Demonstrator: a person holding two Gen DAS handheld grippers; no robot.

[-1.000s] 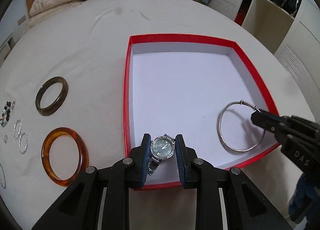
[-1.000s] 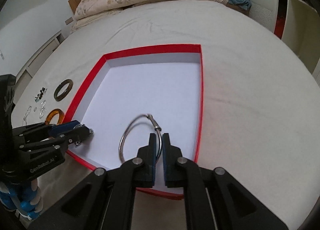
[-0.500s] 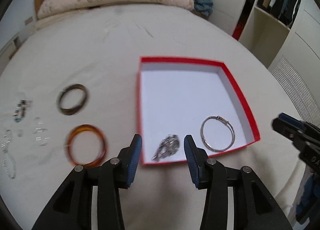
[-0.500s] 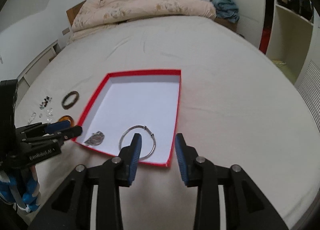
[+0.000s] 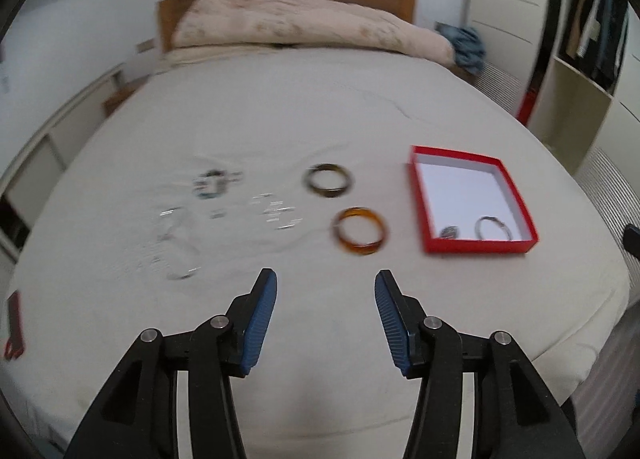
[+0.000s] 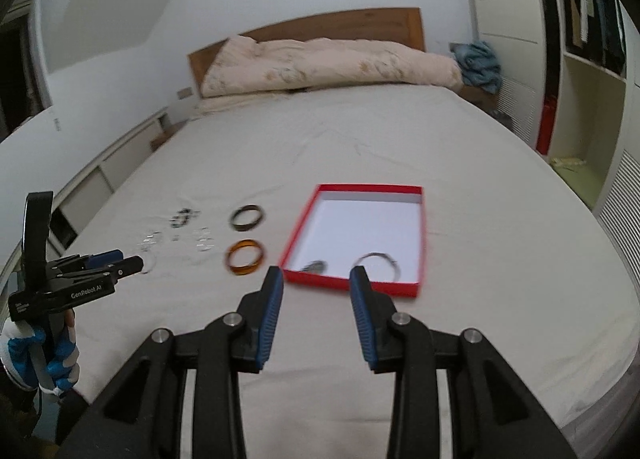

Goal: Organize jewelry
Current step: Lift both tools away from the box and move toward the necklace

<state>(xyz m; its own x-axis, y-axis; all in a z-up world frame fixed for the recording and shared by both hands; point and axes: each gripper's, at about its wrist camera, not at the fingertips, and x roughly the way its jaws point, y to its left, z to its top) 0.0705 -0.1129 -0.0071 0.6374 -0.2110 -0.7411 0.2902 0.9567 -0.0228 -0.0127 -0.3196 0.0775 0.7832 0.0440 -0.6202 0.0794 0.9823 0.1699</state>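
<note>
- Both tools have pulled back since the earlier frame, leaving watch (image 5: pixel 451 232) and silver bangle (image 5: pixel 493 228) in the red box (image 5: pixel 480 247).
- Left tool (image 5: pixel 325 318) is gaping wide, empty; right tool (image 6: pixel 316 313) likewise.
- Amber bangle (image 5: pixel 361 236) is lying flat ahead-right of the left tool, the nearer one.

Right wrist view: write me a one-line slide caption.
Open right gripper above the bed; watch and silver bangle in the red box.

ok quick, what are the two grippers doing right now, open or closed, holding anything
Left gripper: open, holding nothing.
Right gripper: open, holding nothing.
</note>
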